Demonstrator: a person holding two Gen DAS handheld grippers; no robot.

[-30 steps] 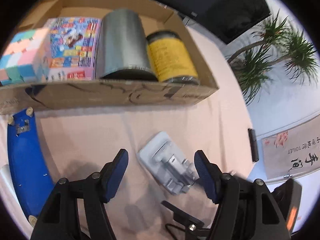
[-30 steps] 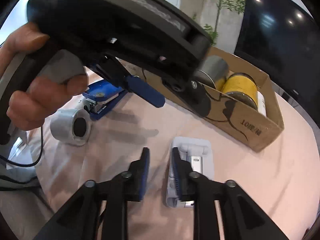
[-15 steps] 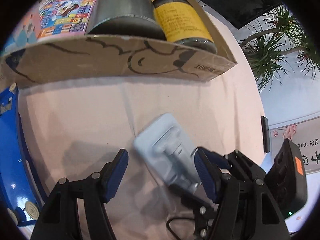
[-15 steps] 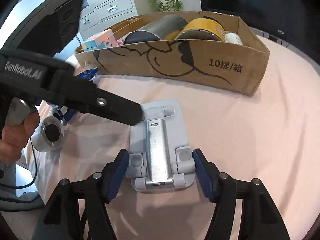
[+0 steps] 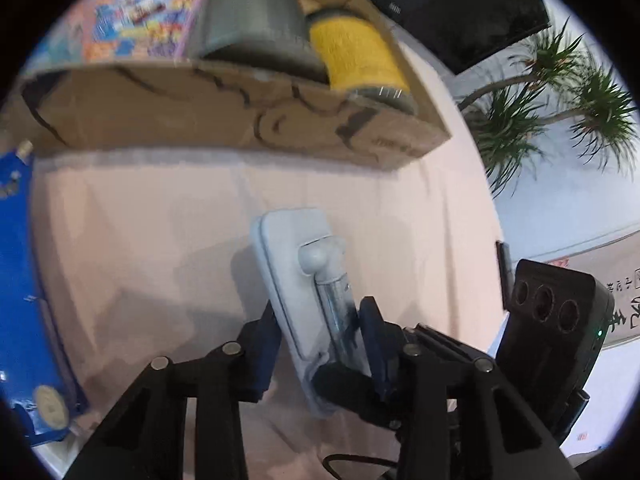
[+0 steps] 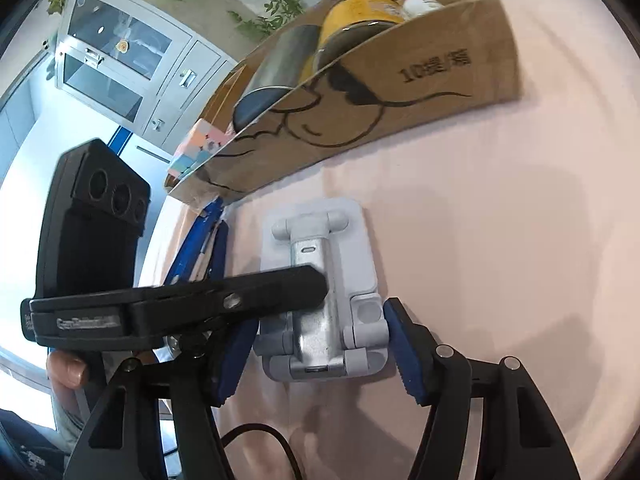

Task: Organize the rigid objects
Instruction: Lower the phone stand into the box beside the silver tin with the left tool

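A folded grey phone stand (image 5: 298, 280) with a metal arm is tilted up off the pink cloth. My left gripper (image 5: 320, 332) is shut on its near end. In the right wrist view the stand (image 6: 324, 300) sits between the fingers of my right gripper (image 6: 320, 348), which is open around it; the left gripper's black finger crosses over the stand from the left. The cardboard box (image 5: 224, 116) stands behind, holding a grey can (image 5: 248, 20), a yellow jar (image 5: 356, 52), a colourful box and a pastel cube (image 6: 196, 148).
A blue tool (image 5: 24, 288) lies on the cloth at the left, also showing in the right wrist view (image 6: 200, 248) by the box corner. A plant and a dark screen are beyond the table's right edge. A cabinet stands behind the box.
My left gripper has closed on the phone stand and tipped it up on edge. My right gripper has stayed open around the stand's near end.
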